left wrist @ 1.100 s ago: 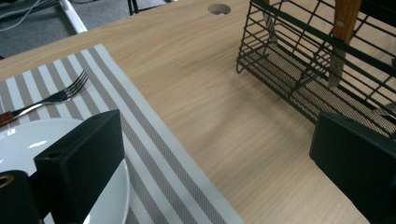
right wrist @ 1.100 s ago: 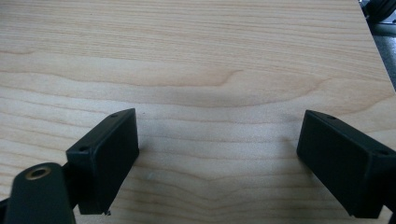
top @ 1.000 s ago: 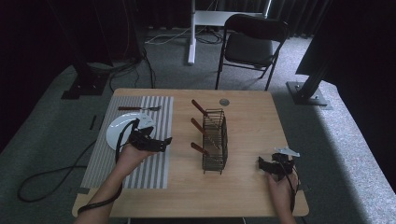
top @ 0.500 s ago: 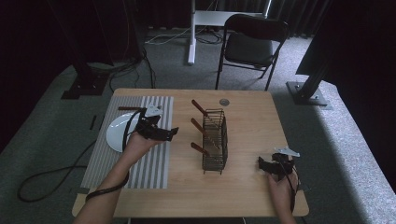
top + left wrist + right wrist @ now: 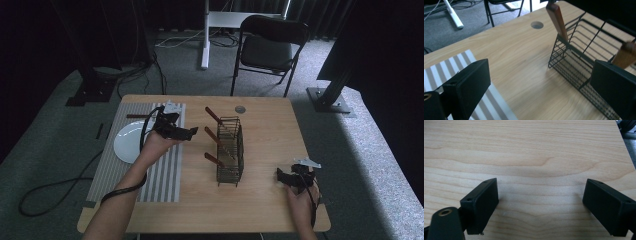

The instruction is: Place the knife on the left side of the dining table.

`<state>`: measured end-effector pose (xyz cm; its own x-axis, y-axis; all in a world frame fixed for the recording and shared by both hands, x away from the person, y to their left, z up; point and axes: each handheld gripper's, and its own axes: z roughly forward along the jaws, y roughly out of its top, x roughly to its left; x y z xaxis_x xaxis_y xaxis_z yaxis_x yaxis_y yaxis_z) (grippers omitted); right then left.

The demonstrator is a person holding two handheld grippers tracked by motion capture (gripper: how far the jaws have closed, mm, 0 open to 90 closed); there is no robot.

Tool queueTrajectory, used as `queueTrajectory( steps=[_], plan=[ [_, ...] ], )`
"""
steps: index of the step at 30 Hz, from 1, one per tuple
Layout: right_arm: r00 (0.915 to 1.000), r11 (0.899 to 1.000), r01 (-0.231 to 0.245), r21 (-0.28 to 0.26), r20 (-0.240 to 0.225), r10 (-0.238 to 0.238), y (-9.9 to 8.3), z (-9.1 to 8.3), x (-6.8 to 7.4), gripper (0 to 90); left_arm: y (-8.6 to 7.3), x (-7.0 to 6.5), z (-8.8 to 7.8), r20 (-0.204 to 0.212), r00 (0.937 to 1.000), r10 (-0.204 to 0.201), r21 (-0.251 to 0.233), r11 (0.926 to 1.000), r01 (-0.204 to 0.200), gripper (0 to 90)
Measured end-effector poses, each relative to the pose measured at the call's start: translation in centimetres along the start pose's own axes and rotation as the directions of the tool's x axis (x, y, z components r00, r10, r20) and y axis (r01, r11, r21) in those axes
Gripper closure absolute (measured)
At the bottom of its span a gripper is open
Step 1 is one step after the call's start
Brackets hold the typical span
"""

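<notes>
Black wire rack (image 5: 231, 150) holding brown wooden-handled utensils (image 5: 215, 116) stands mid-frame; left gripper (image 5: 186, 132), released, hovers beside it; right gripper (image 5: 281, 175) gapes empty at lower right.

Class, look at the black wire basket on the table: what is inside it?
Three brown wooden handles stick out of the wire basket toward the open left gripper. Their lower ends sit behind the mesh and cannot be made out.

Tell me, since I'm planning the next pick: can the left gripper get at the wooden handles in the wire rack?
Probably yes. The left gripper is open and empty, facing the wire rack, with bare table between and the wooden handles sticking out.
</notes>
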<state>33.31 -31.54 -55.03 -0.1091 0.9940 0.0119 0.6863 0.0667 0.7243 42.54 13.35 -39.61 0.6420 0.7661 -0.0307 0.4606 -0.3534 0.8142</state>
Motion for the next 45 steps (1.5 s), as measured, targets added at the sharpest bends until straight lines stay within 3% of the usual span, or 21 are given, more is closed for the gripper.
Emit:
queueTrajectory(
  steps=[7,23,34,41,43,45],
  plan=[
    [1.0,1.0,0.0,0.0,0.0,0.0,0.0,0.0,0.0,12.6,1.2,0.0,0.7,0.016,0.9997,-0.016,-0.027,0.9995,0.016,4.2],
    [1.0,1.0,0.0,-0.001,0.0,0.0,0.0,0.0,0.0,13.0,4.2,-0.7,3.9,0.041,0.9992,-0.001,0.011,0.9999,0.001,6.7],
    [1.0,1.0,-0.001,-0.002,0.001,0.001,0.0,-0.1,0.0,13.3,4.8,-0.4,6.1,0.081,0.9962,-0.034,0.034,0.9989,0.031,26.1],
    [1.0,1.0,-0.001,-0.002,0.001,0.001,-0.1,-0.1,0.0,13.3,4.6,-0.4,6.8,0.158,0.9838,-0.086,0.032,0.9961,0.082,49.4],
    [1.0,1.0,-0.001,-0.002,0.001,0.001,-0.1,-0.1,0.0,13.3,4.5,-0.1,6.9,0.208,0.9687,-0.135,0.025,0.9908,0.133,56.0],
    [1.0,1.0,-0.001,-0.003,0.002,0.001,-0.1,-0.1,0.0,13.5,4.5,-0.1,7.0,0.207,0.9678,-0.143,0.024,0.9897,0.141,59.5]
  ],
)
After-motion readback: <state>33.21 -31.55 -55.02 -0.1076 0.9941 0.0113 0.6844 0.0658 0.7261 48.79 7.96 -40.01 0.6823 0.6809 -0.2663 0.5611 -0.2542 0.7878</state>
